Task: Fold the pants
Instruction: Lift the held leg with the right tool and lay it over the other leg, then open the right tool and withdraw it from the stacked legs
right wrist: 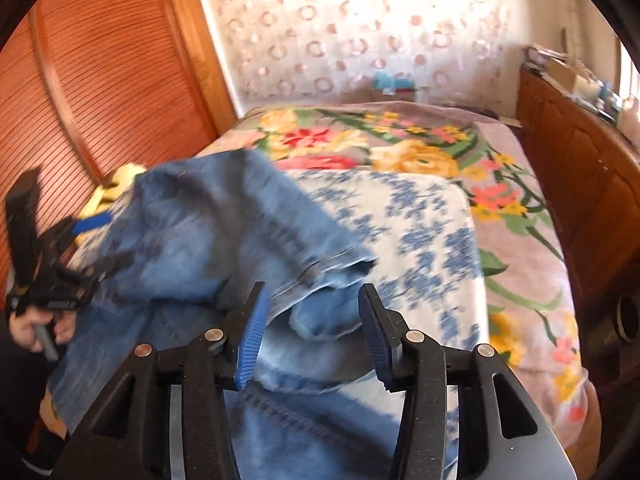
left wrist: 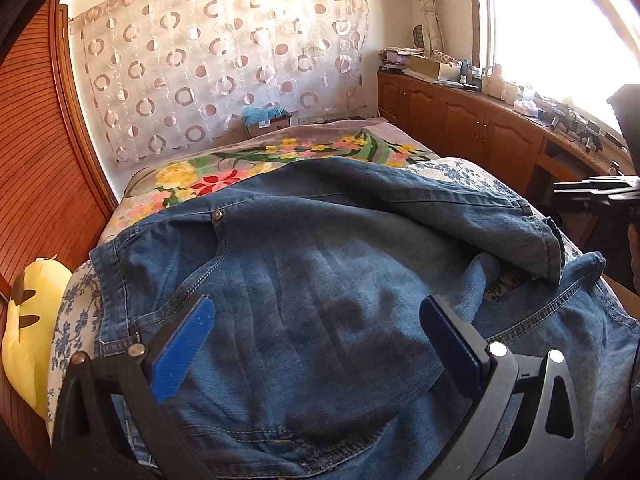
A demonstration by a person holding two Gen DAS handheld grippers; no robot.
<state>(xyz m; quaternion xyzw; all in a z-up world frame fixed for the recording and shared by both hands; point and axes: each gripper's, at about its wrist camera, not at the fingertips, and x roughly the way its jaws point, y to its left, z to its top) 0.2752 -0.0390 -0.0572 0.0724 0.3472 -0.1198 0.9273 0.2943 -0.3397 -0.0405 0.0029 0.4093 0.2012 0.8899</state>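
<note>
Pants (left wrist: 320, 280), blue denim, partly folded on a bed (right wrist: 520, 208).
Left gripper (left wrist: 316, 316): jaws spread wide above the denim, gripping nothing. Right gripper (right wrist: 310, 320): jaws parted, a loose leg hem between them, unpinched; blue-flowered cloth (right wrist: 432, 232) underneath.

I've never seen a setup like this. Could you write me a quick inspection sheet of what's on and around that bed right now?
Surface: bed with a flowered blanket, a blue-and-white floral cloth laid on top.
Job's things: denim pants, rumpled and partly folded over, one leg hem turned back.
Clutter: yellow plush toy at the bed's edge; small box at the far end.
Grippers: left gripper open above the denim; right gripper open, fingers apart with cloth between, not pinched.
Cables: nothing seen on the bed.
Surroundings: slatted wooden door, circle-patterned curtain, wooden cabinets with a crowded top, bright window.
</note>
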